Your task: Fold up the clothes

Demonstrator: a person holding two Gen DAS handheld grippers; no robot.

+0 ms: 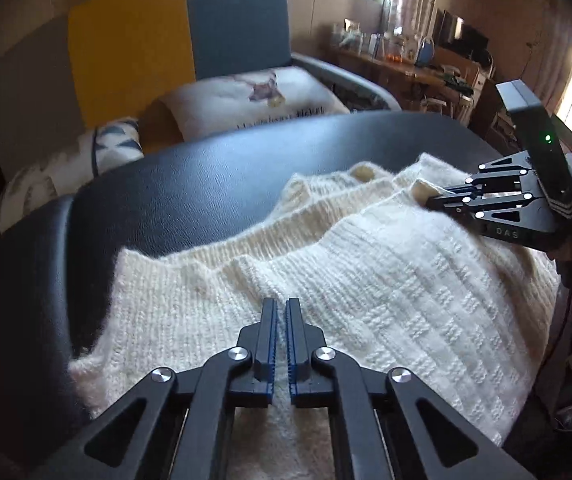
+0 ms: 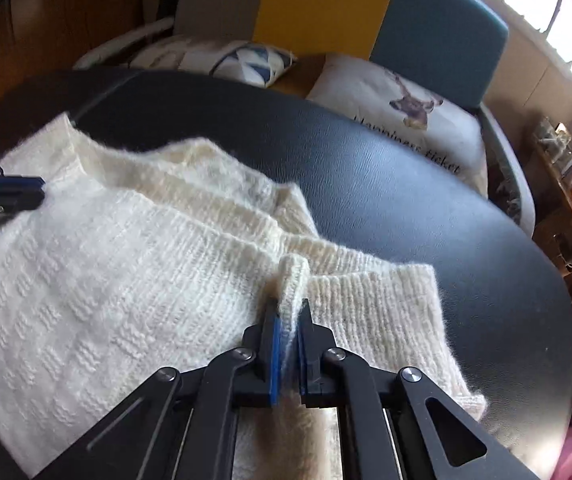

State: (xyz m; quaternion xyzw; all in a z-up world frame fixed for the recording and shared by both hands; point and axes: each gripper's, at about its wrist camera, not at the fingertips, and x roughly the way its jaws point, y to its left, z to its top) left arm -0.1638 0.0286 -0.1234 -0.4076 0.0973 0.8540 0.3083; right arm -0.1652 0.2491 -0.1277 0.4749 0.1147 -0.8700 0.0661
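A cream knitted sweater [image 1: 386, 280] lies partly folded on a black padded table [image 1: 205, 192]. My left gripper [image 1: 281, 308] is shut on the sweater's near-left edge, with fabric pinched between its blue pads. My right gripper [image 2: 288, 312] is shut on a raised fold of the ribbed hem of the sweater [image 2: 125, 260]. The right gripper also shows in the left wrist view [image 1: 434, 196] at the sweater's far right corner. The left gripper shows at the left edge of the right wrist view [image 2: 17, 188].
A sofa [image 1: 173, 36] with yellow, teal and grey back panels stands behind the table, with printed cushions [image 1: 257, 100] on it. A cluttered wooden desk [image 1: 418, 64] stands at the far right under a window. The table's dark surface [image 2: 406, 208] reaches beyond the sweater.
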